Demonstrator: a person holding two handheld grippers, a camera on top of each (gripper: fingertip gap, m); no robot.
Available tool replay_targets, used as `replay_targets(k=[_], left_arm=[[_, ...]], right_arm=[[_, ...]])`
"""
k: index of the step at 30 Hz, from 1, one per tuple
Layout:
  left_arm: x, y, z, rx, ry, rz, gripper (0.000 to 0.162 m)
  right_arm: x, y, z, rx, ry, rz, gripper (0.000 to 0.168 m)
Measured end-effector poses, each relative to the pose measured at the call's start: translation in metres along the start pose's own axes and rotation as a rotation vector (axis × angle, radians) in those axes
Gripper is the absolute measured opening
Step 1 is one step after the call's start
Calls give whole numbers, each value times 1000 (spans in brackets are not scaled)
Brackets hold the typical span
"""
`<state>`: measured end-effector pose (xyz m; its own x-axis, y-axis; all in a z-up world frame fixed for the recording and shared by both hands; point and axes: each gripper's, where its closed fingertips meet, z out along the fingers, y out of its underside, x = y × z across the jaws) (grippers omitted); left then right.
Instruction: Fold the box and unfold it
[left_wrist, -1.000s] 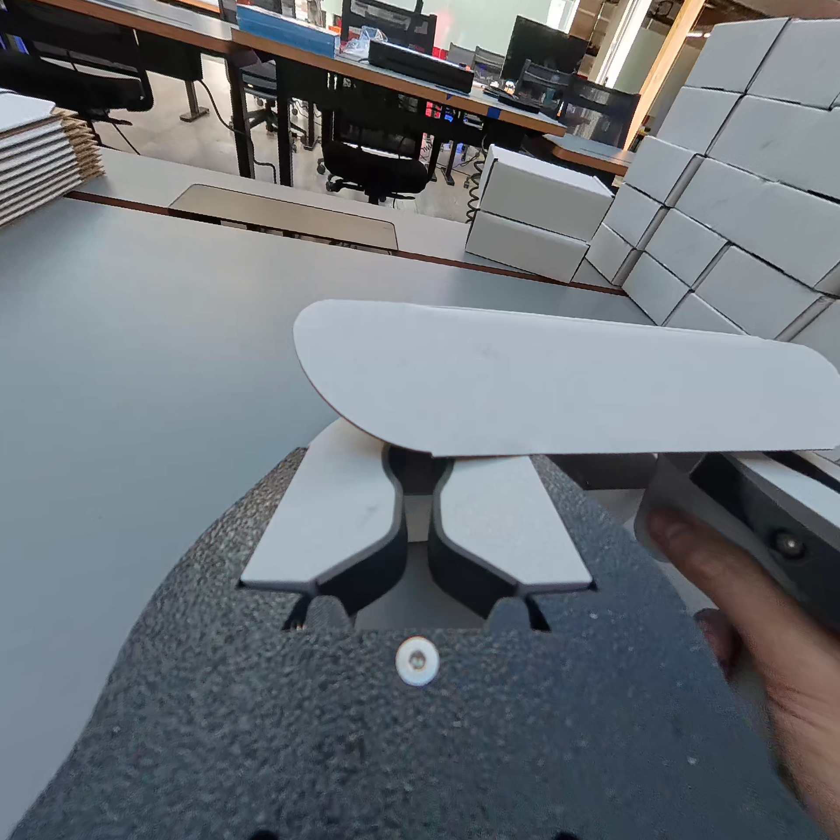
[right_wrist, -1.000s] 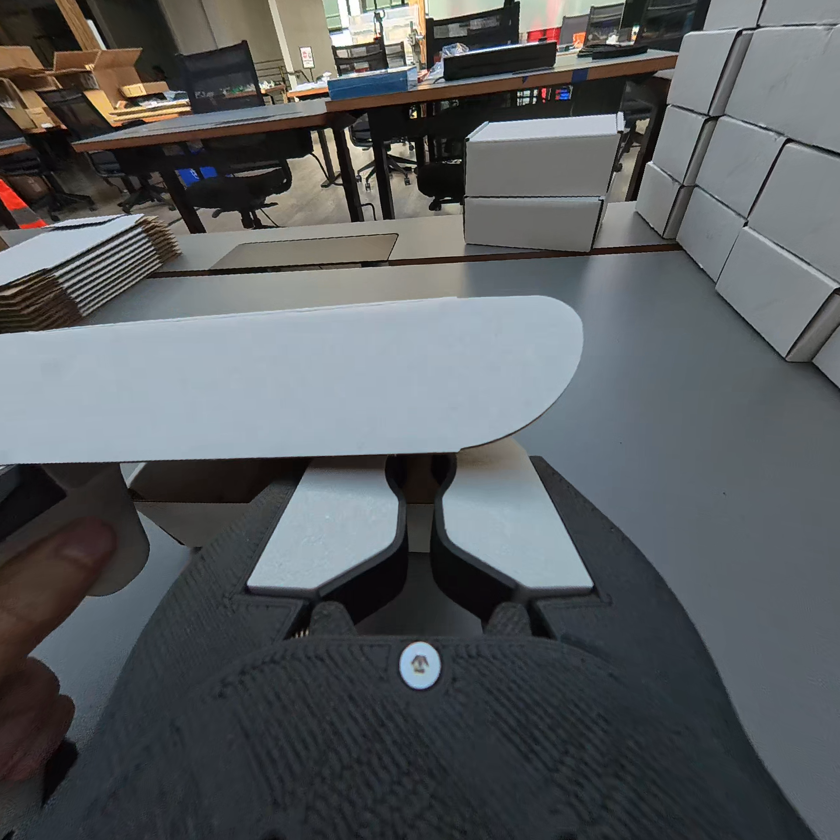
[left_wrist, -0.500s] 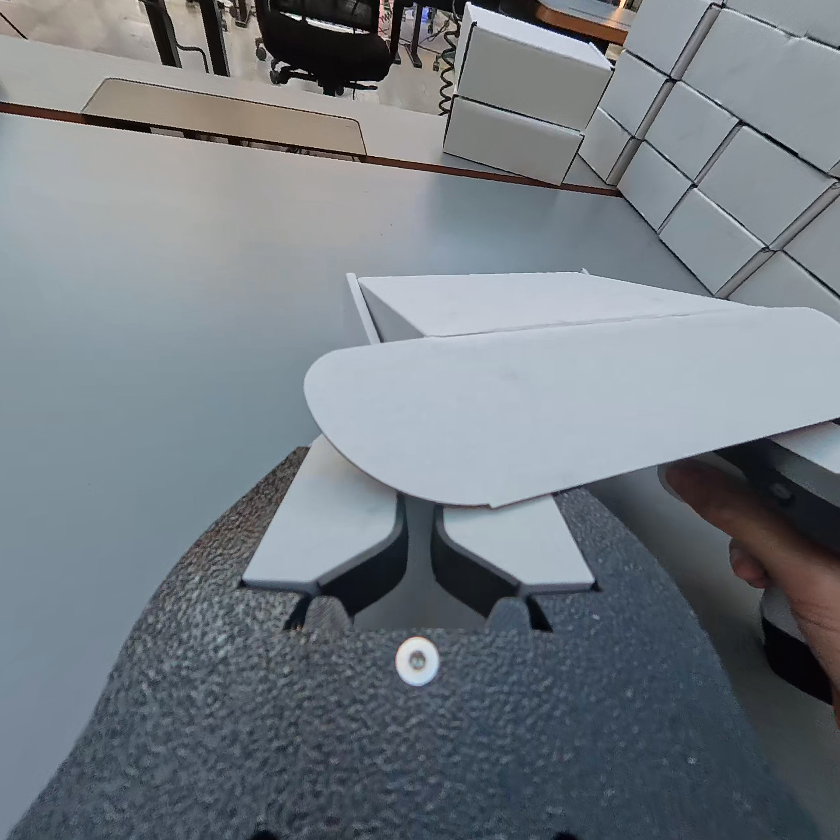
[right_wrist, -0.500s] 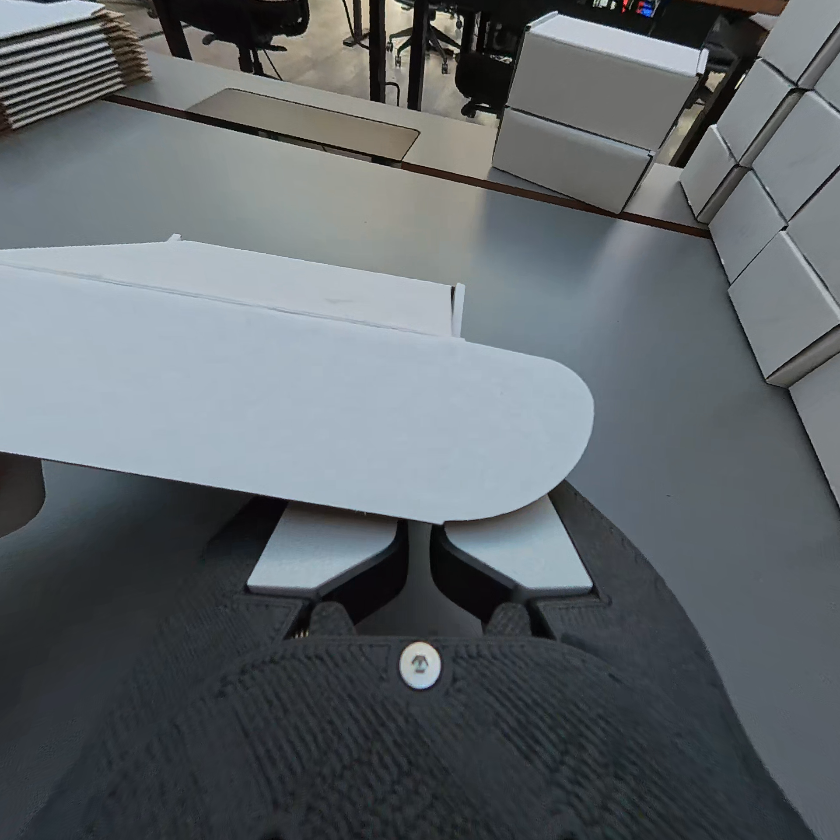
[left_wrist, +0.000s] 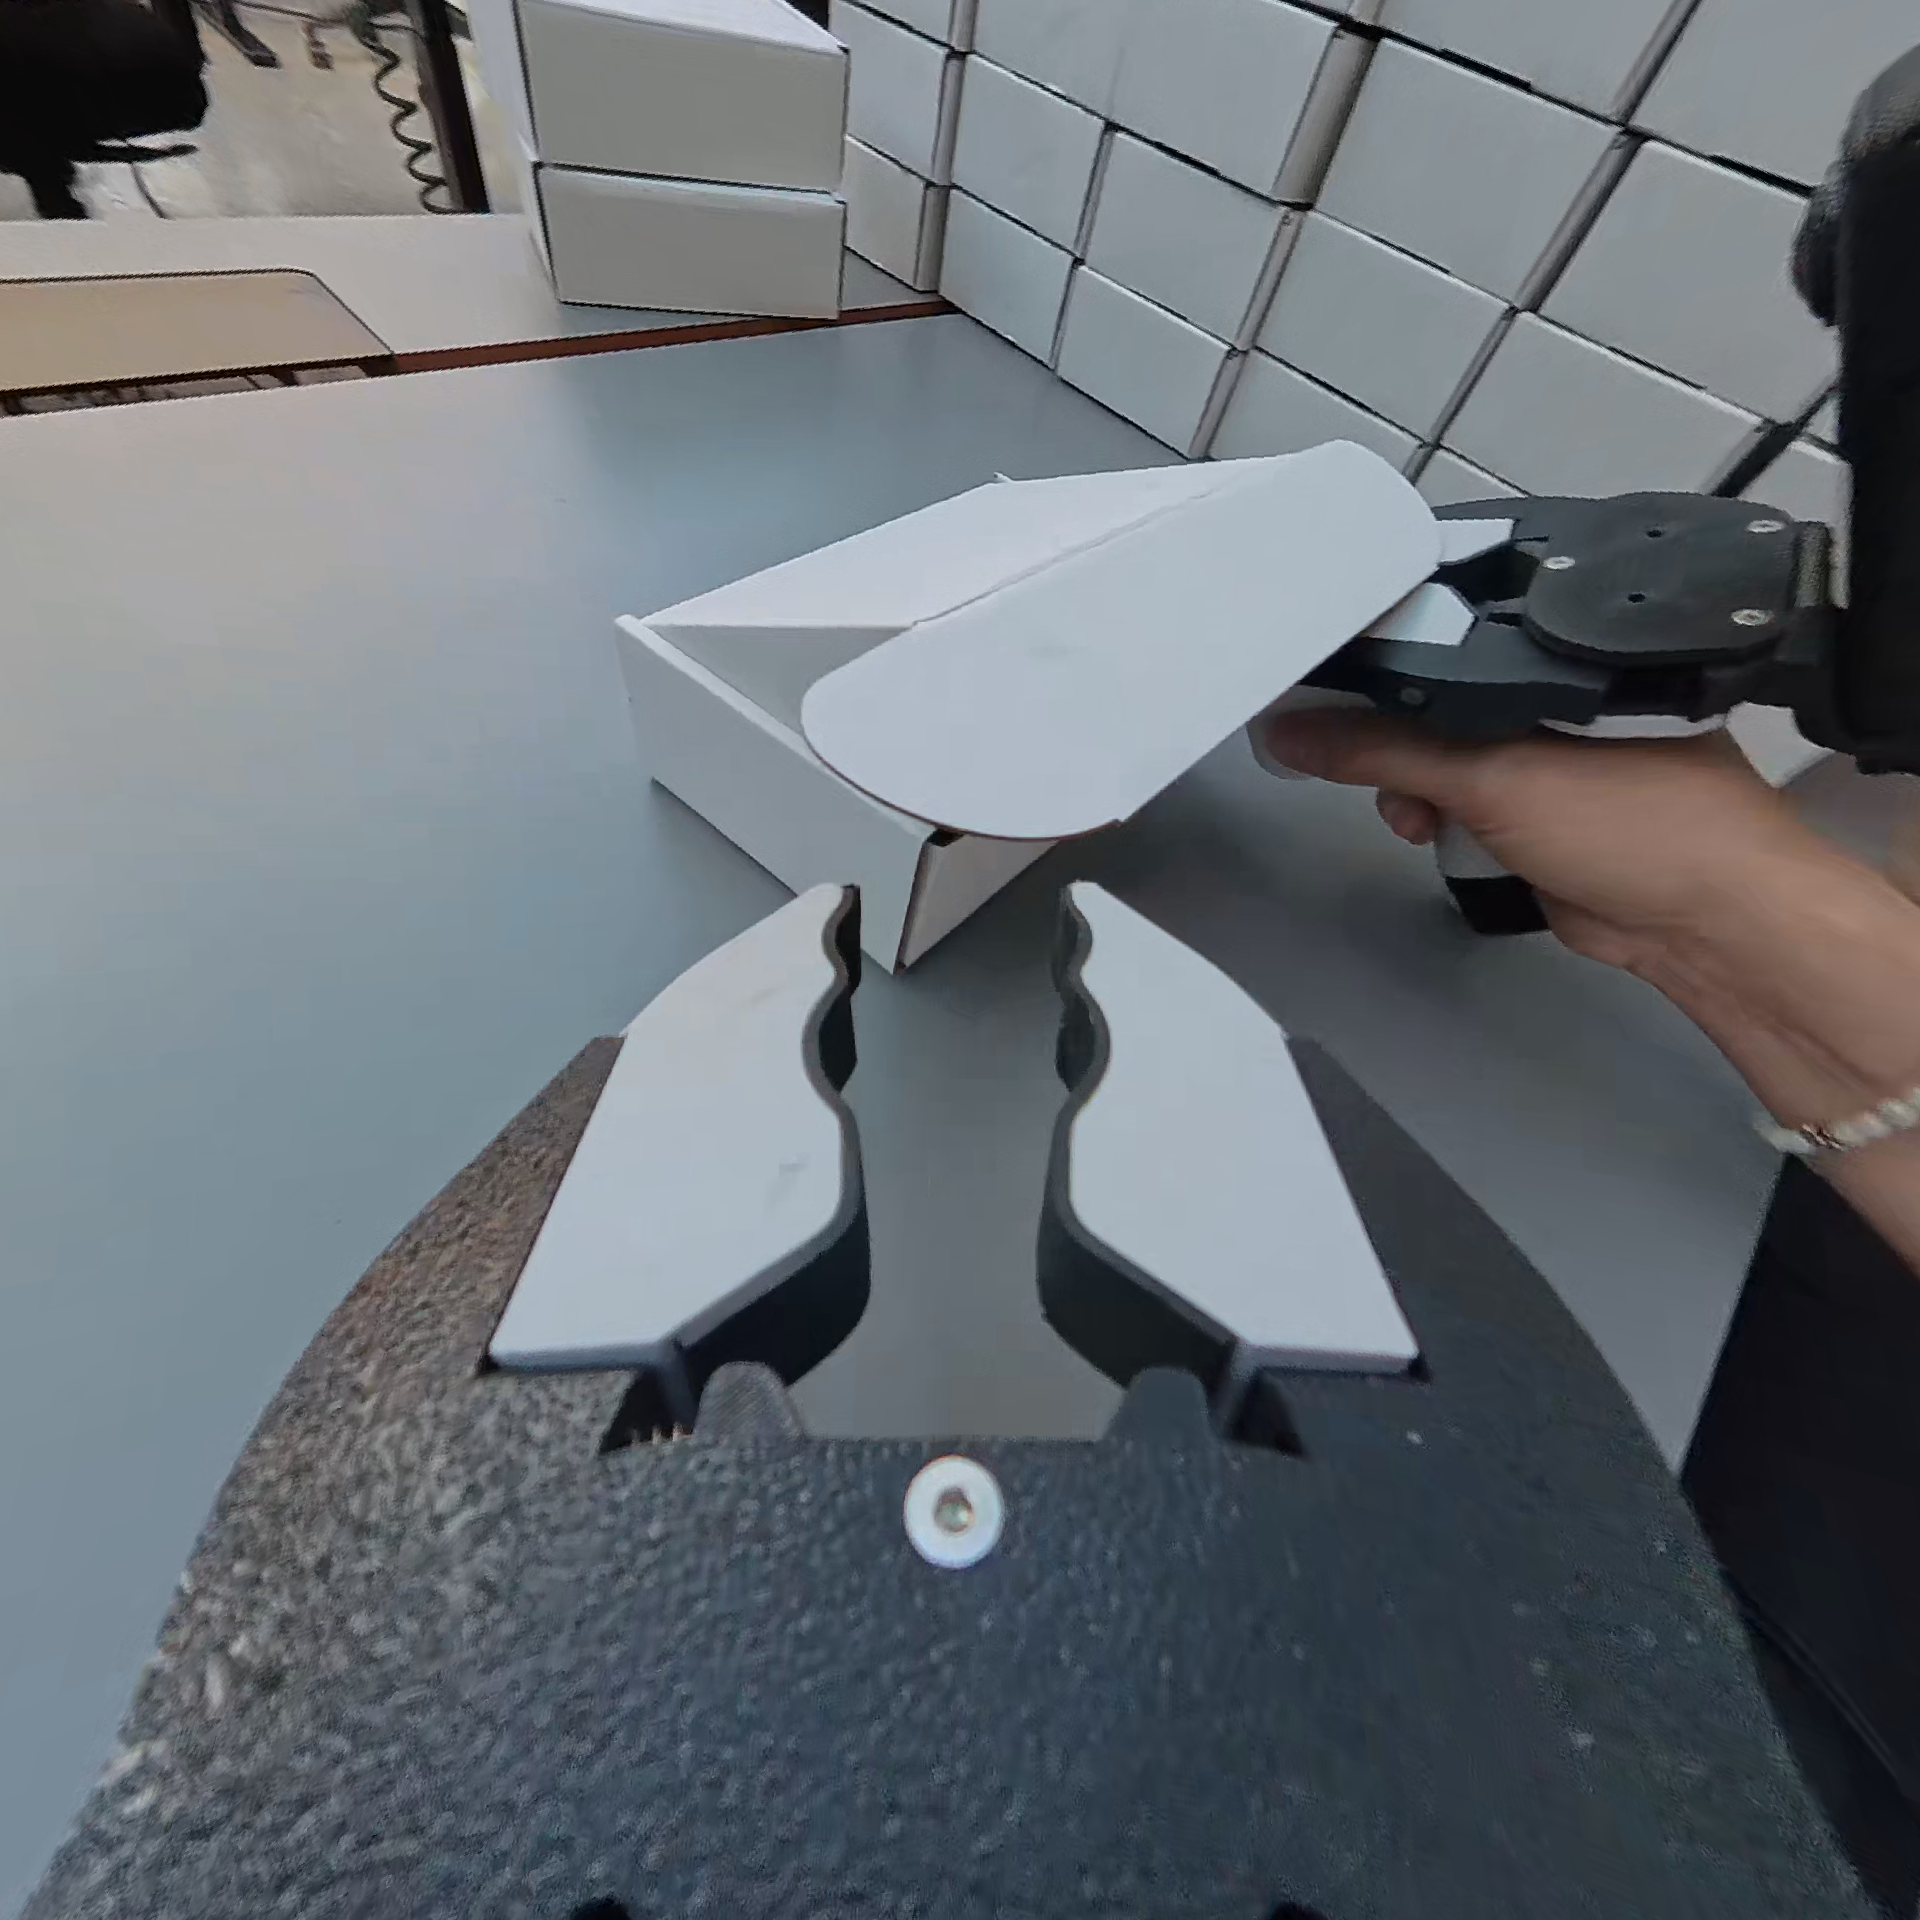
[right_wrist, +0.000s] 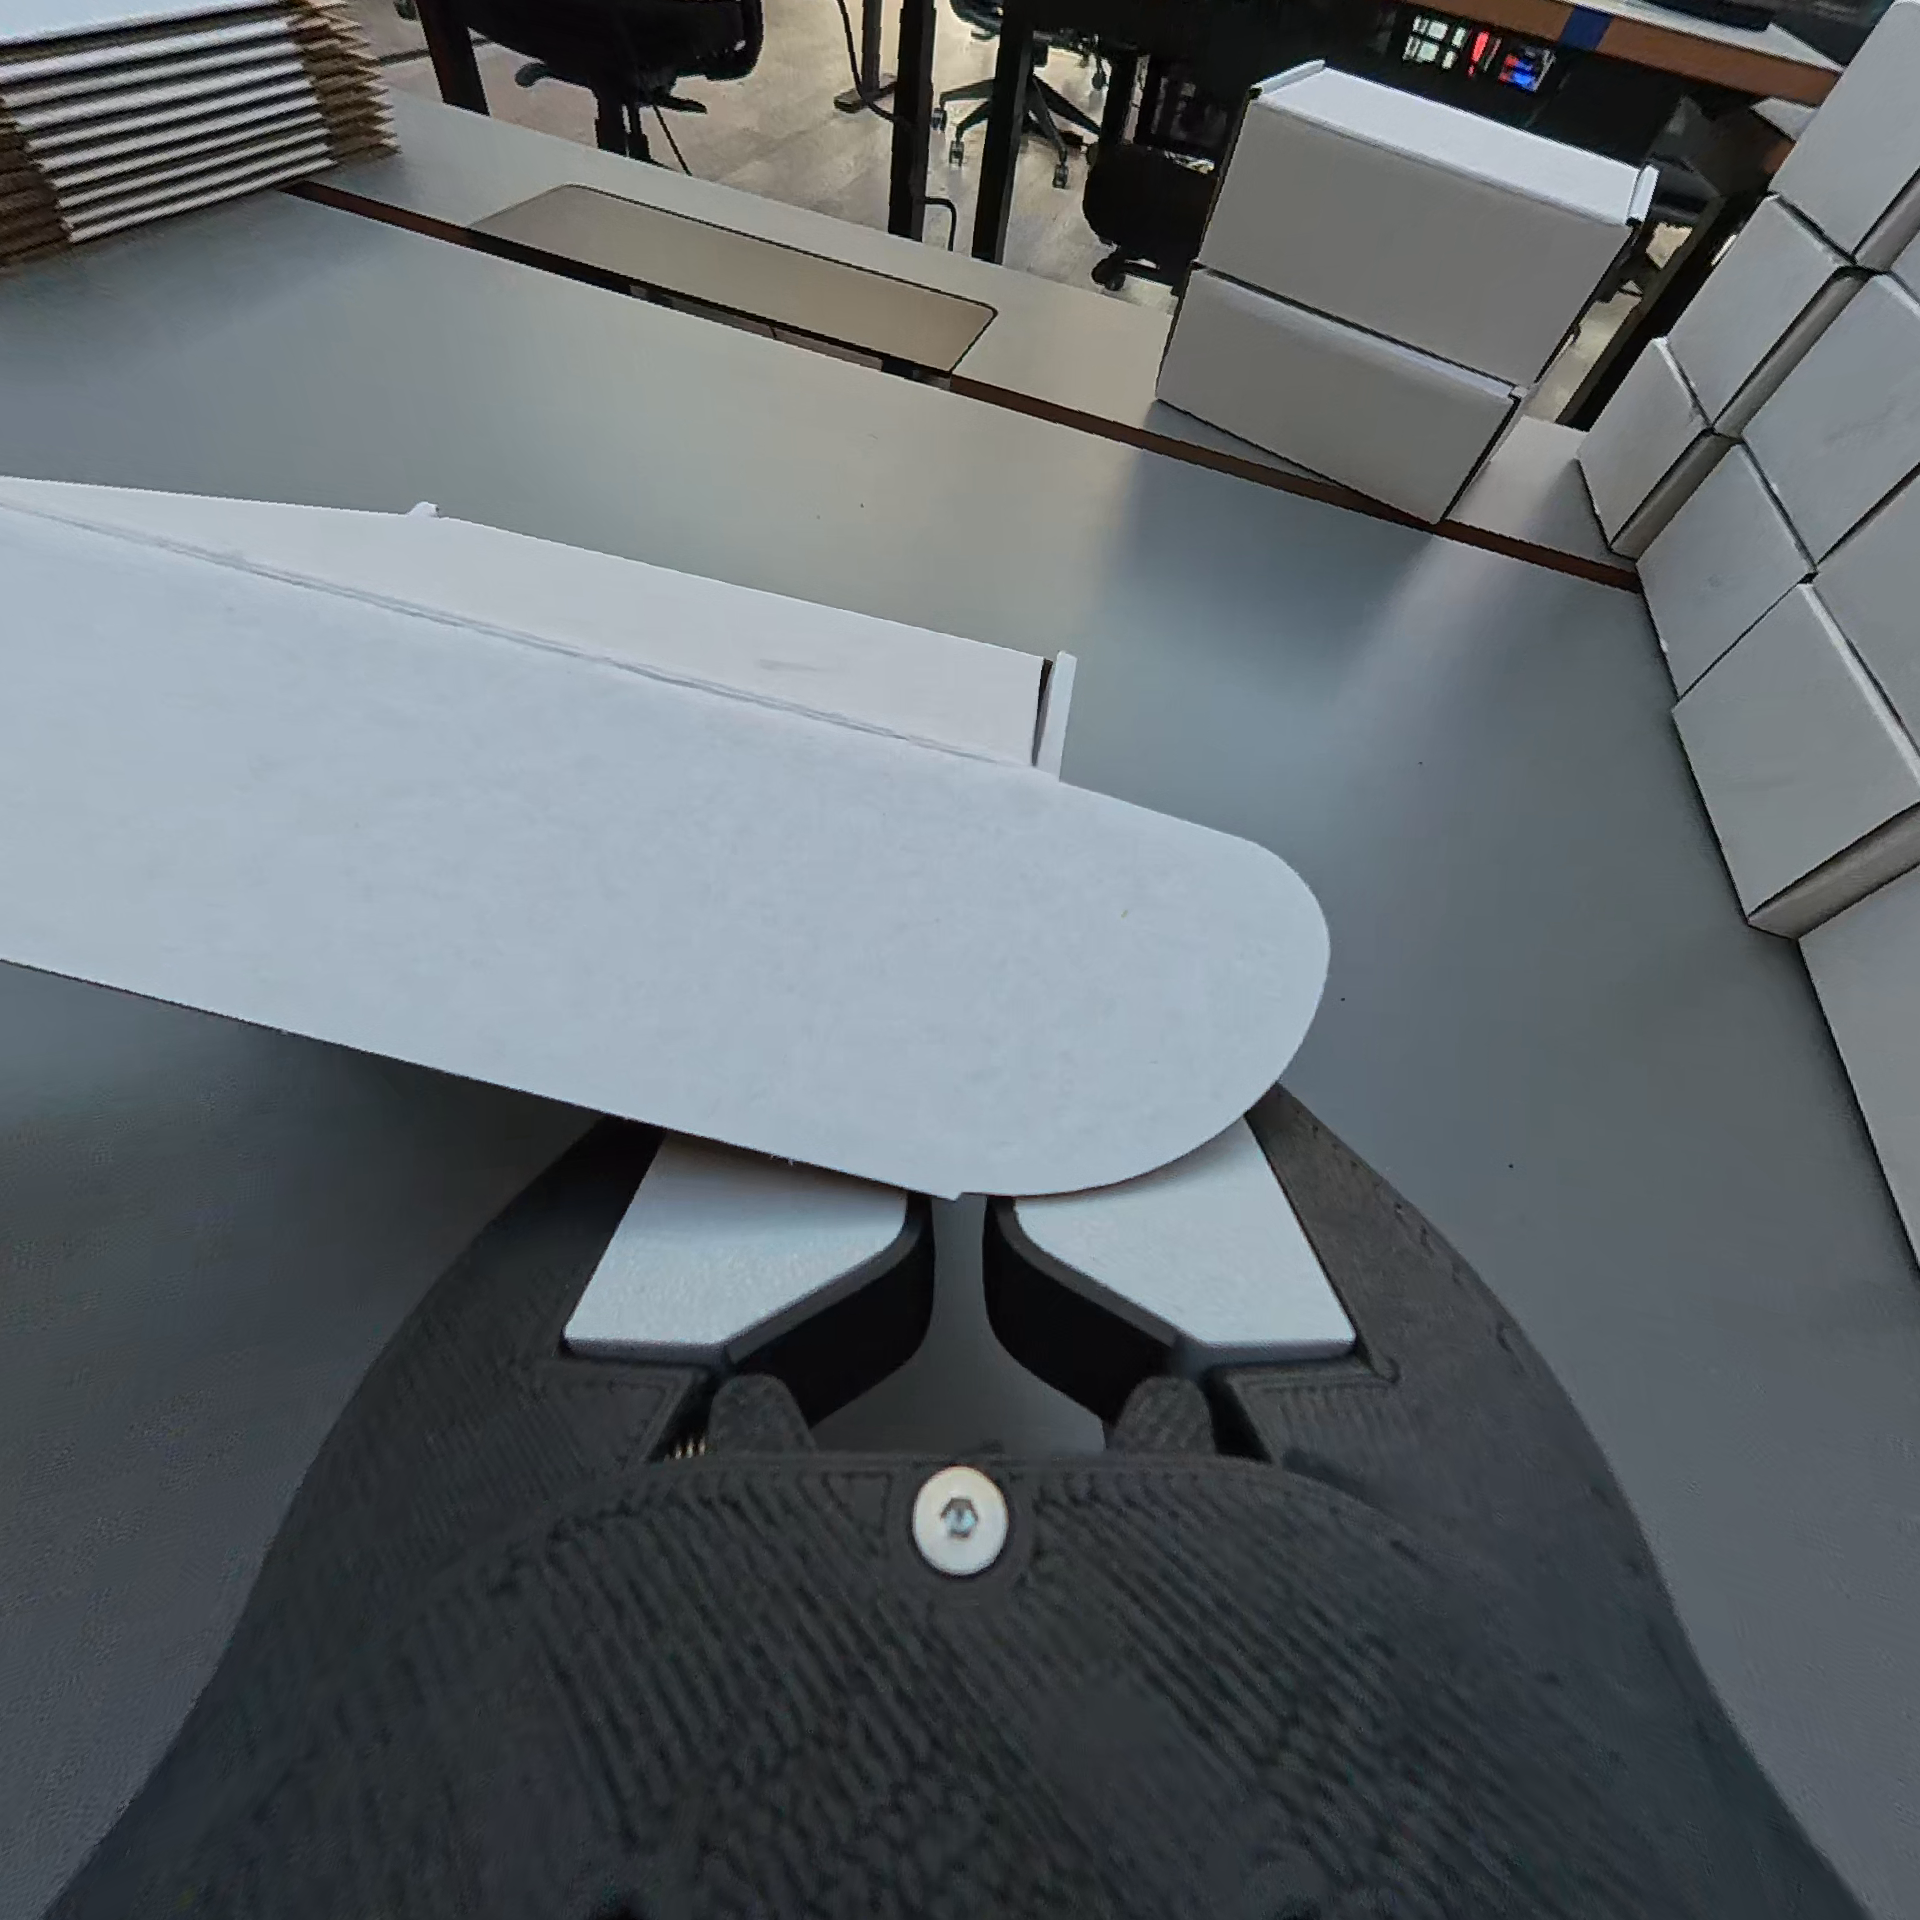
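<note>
A white cardboard box (left_wrist: 748, 769) stands on the grey table (left_wrist: 312, 727). Its lid ends in a long flap with rounded ends (left_wrist: 1039, 686), raised above the box front. My left gripper (left_wrist: 956, 925) is open and empty, just short of the box's near corner and below the flap's left end. My right gripper (left_wrist: 1449, 582) is held at the flap's right end. In the right wrist view the flap (right_wrist: 623, 883) lies across the right gripper (right_wrist: 956, 1205). Its fingers (right_wrist: 1174, 1268) are close together and their tips are hidden under the flap.
A wall of stacked white boxes (left_wrist: 1351, 229) stands along the right side (right_wrist: 1818, 644). Two more boxes (right_wrist: 1382, 343) sit at the back on the adjoining table. A pile of flat cardboard blanks (right_wrist: 156, 125) lies far left. A person's hand (left_wrist: 1621, 831) holds the right gripper.
My left gripper has opened, let go of the flap's left end and drawn back. The lid and flap have come down over the box while the right gripper keeps its end.
</note>
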<state>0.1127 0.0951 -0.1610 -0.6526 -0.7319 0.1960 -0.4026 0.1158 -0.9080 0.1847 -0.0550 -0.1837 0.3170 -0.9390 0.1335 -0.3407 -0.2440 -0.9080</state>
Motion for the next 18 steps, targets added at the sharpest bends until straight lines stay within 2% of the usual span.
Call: replay_targets(k=[1, 3, 5, 7, 10, 15, 18], left_arm=[[-1, -2, -10, -8, 52, -10, 31], [-6, -18, -31, 39, 129, -52, 17], [-13, -49, -47, 152, 194, -135, 0], [-14, -77, -52, 210, 299, -242, 0], [-5, -93, -36, 87, 502, -341, 0], [-1, -92, 17, -154, 607, -440, 0], [-7, -66, 43, -342, 596, -501, 0]], right_arm=[[0, 0, 0, 1, -6, 1, 4], [0, 0, 0, 2, -9, -2, 4], [0, 0, 0, 2, -2, -11, 4], [0, 0, 0, 1, 4, -20, 4], [-1, 0, 0, 3, -7, -18, 4], [-1, 0, 0, 4, -9, -28, 5], [-1, 0, 0, 4, -7, -36, 5]])
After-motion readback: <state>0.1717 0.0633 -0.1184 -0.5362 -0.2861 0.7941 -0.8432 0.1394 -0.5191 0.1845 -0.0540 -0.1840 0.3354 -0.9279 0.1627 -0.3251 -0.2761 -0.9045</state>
